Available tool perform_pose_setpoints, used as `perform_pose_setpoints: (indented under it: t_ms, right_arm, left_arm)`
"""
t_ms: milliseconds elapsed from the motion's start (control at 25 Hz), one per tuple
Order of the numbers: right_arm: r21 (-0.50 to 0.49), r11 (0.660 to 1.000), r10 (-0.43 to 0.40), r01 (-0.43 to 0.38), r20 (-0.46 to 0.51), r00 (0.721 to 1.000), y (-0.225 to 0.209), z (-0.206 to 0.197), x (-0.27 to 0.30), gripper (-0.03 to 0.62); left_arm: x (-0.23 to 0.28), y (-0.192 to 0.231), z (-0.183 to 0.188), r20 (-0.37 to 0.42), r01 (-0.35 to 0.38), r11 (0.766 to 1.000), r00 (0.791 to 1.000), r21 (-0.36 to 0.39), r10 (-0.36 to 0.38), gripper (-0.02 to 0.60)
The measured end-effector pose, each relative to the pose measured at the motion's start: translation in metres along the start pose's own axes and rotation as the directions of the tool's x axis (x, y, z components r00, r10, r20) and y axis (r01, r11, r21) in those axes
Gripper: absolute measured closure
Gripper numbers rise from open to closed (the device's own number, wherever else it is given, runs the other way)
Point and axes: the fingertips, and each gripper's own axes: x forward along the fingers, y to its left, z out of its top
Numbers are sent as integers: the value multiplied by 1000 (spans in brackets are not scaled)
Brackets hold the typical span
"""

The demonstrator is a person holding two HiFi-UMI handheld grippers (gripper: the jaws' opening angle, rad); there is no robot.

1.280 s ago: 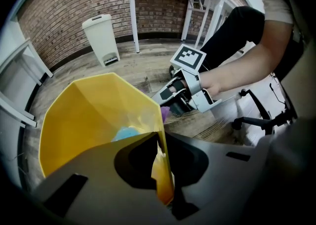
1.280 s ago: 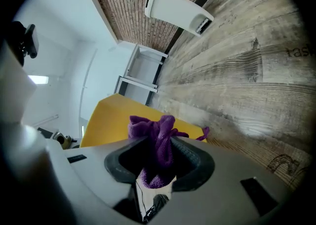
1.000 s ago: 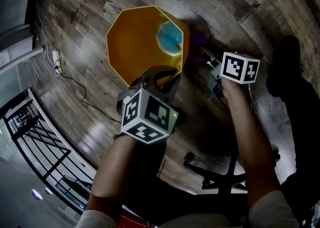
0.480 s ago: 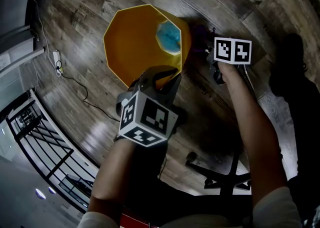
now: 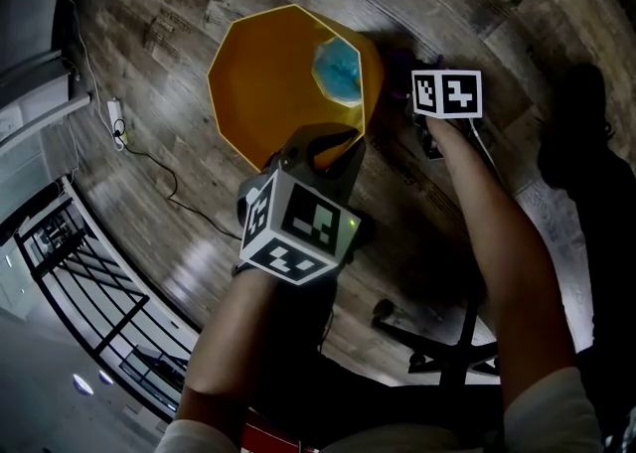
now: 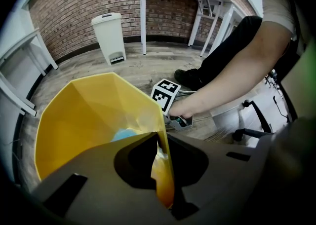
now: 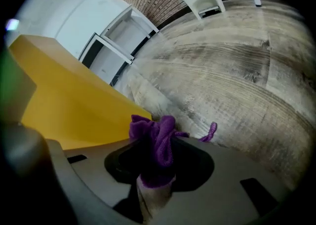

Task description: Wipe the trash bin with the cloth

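Floor planks (image 5: 517,4) under trash bin (image 5: 268,93); brick wall (image 6: 64,14).

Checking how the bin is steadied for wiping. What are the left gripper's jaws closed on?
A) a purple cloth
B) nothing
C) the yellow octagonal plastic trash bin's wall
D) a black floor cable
C: the left gripper pinches the yellow octagonal plastic trash bin by its thin wall at the rim; the purple cloth is in the right gripper.
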Motion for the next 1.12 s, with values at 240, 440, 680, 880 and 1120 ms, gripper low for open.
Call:
perform_pose_setpoints:
  t_ms: [240, 440, 680, 880, 1120]
  right_arm:
    - [21, 1000, -1, 0, 53, 999, 0, 12, -43, 464]
    - [93, 993, 57, -71, 147, 987, 11, 21, -93, 464]
    - [160, 965, 160, -208, 271, 949, 34, 29, -142, 463]
    - [154, 919, 287, -363, 370, 884, 76, 38, -173, 463]
    - [75, 841, 455, -536, 441, 774, 130, 53, -204, 463]
  left_arm:
    - [6, 6, 11, 15, -29, 997, 999, -65, 30, 555]
    - [-7, -12, 16, 18, 37, 999, 999, 33, -37, 443]
    - [-24, -14, -21, -85, 27, 959, 996, 282, -3, 410]
    - [-14, -5, -38, -127, 6, 958, 991, 287, 31, 411]
    - [-10, -3, -34, -112, 13, 964, 994, 267, 17, 549]
